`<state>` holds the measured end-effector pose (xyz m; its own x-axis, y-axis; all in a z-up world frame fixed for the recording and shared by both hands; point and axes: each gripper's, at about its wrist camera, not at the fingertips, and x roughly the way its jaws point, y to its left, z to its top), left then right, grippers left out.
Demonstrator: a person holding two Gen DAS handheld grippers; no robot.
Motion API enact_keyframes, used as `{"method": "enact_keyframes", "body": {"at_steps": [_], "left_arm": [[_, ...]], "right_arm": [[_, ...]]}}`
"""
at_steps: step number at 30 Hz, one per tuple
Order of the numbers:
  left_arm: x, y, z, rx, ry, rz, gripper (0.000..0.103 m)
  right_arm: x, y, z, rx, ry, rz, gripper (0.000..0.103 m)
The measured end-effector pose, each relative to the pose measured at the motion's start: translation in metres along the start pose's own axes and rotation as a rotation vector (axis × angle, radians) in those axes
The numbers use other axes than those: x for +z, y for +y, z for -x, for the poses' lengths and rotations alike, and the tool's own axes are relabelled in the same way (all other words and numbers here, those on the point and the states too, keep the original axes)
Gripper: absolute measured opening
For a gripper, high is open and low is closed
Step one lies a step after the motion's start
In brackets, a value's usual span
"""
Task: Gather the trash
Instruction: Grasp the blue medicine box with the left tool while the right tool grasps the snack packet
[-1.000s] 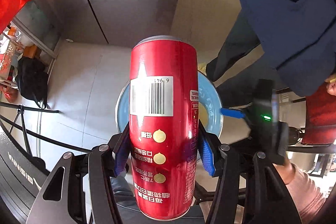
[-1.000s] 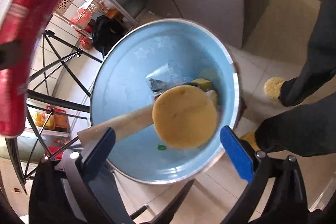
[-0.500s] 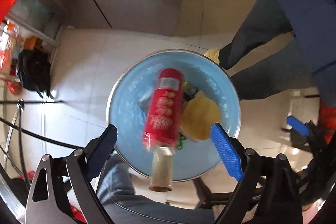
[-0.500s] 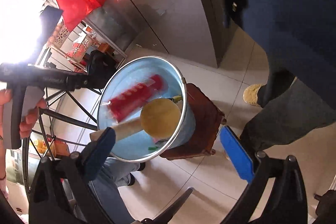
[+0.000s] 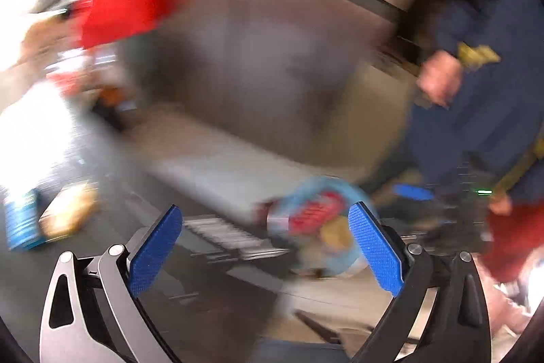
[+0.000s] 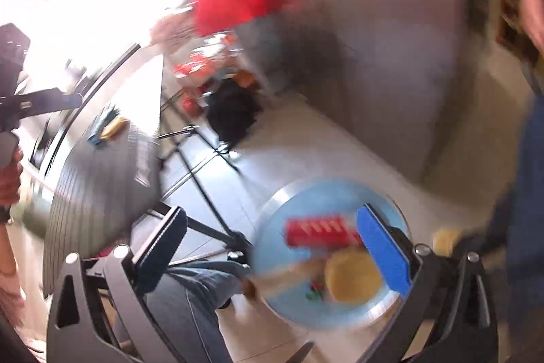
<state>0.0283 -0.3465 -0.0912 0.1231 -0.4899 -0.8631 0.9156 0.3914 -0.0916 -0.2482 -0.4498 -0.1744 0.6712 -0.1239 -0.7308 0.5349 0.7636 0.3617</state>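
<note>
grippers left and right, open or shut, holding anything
left gripper: open, holding nothing.
right gripper: open, holding nothing.

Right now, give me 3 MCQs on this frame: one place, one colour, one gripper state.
1. Where is the red drink can?
A. in the left gripper
B. inside the light-blue round metal bucket
C. on the floor

2. What colour is the round disc beside the can?
A. yellow
B. green
C. white

3. How is the left gripper?
A. shut on the can
B. shut and empty
C. open and empty

Answers: B, the can lies within the bucket's rim; A, the disc reads yellow despite blur; C, its jaws stand wide with nothing between.
</note>
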Motion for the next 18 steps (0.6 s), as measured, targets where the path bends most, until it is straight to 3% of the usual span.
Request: {"method": "enact_keyframes", "body": {"at_steps": [4, 7, 10, 12, 18], "left_arm": [[-0.006, 0.129, 0.020, 0.334, 0.041, 0.159, 0.095], [-0.008, 0.202, 0.010, 0.453, 0.141, 0.237, 0.095], [-0.009, 0.267, -0.018, 0.460, 0.265, 0.326, 0.095], [-0.008, 0.286, -0.032, 0.433, 0.302, 0.356, 0.095], [0.001, 0.298, -0.060, 0.316, 0.324, 0.383, 0.095]], "right_arm": [[0.056, 0.072, -0.027, 0.093, 0.035, 0.135, 0.100], [0.090, 0.125, -0.046, 0.139, 0.054, 0.202, 0.100], [0.111, 0.170, -0.062, 0.217, 0.067, 0.235, 0.100], [0.119, 0.193, -0.075, 0.256, 0.097, 0.247, 0.100], [0.120, 0.226, -0.112, 0.240, 0.170, 0.297, 0.100]]}}
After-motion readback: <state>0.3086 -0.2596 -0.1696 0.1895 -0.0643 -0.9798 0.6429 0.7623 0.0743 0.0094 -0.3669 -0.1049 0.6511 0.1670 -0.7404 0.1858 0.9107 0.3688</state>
